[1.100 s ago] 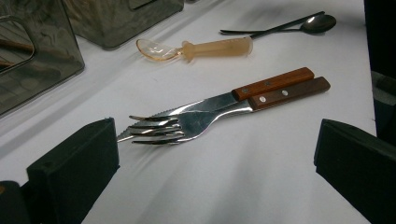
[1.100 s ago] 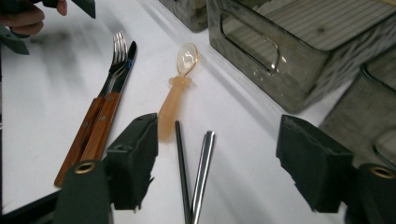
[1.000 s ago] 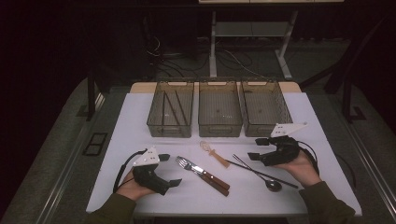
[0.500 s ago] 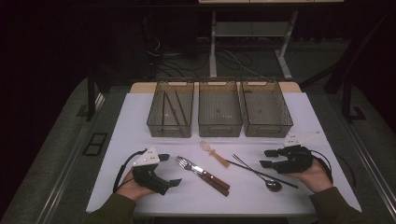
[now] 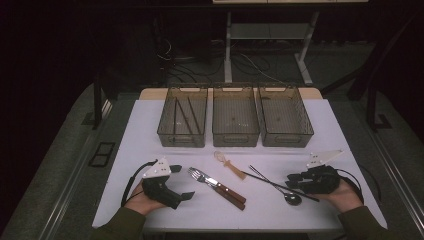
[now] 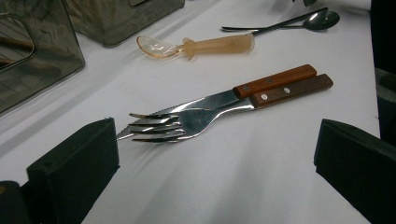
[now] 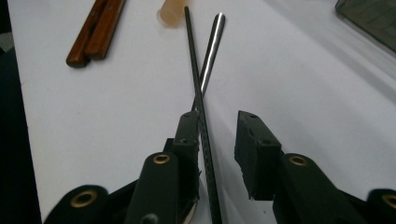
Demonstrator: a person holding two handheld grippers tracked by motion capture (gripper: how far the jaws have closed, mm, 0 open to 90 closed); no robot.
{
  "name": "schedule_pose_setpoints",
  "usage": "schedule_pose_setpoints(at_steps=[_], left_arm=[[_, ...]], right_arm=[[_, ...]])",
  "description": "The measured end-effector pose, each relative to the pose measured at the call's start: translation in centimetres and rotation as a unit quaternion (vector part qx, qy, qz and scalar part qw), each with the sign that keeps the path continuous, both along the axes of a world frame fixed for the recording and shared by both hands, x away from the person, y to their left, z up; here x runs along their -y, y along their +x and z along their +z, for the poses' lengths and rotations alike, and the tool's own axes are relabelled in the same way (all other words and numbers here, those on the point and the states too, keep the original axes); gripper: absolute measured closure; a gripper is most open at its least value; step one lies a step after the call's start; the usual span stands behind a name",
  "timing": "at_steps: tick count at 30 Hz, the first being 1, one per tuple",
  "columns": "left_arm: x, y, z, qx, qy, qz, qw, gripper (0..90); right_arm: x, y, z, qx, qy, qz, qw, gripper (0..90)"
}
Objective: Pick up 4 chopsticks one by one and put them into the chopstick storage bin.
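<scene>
A black chopstick (image 7: 198,88) lies crossed over a dark metal spoon (image 5: 292,198) on the white table (image 5: 150,135), right of centre. My right gripper (image 7: 217,121) lies low over the chopstick's near end, its jaws just having been closing. The stick runs between them against the left pad, with a gap to the right pad. The right gripper (image 5: 293,181) is at the front right in the high view. My left gripper (image 6: 210,154) rests wide open at the front left, facing the tines of a wooden-handled fork (image 6: 187,122) and knife (image 6: 275,81).
Three smoky plastic bins (image 5: 236,116) stand in a row at the back; the left one (image 5: 182,117) holds dark sticks. A translucent amber spoon (image 5: 227,162) lies mid-table. The table's front edge is close under both hands.
My right gripper has moved from near the right bin toward the front right, down to the chopstick's end, and its jaws have narrowed. The left gripper has stayed put.
</scene>
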State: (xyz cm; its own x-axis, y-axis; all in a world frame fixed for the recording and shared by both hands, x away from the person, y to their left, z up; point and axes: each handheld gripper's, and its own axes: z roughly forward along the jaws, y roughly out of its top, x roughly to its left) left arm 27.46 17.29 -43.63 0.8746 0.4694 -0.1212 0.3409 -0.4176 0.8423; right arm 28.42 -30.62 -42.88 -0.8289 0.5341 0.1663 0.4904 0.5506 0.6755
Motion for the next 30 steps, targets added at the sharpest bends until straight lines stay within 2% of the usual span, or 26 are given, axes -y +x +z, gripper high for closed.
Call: schedule_pose_setpoints(at_steps=[7, 16, 30], left_arm=[[0.0, 0.0, 0.0, -0.001, 0.001, -0.001, 1.0, 0.0], [0.0, 0.0, 0.0, -0.001, 0.001, -0.001, 1.0, 0.0], [0.1, 0.0, 0.0, 0.0, 0.002, -0.001, 1.0, 0.0]], right_arm=[[-0.4, 0.2, -0.7, -0.007, -0.027, 0.012, 0.9995, 75.3], [-0.9, 0.3, -1.2, -0.015, -0.044, 0.026, 0.9986, 78.8], [-1.1, 0.1, -1.4, 0.01, -0.062, 0.038, 0.9973, 84.4]])
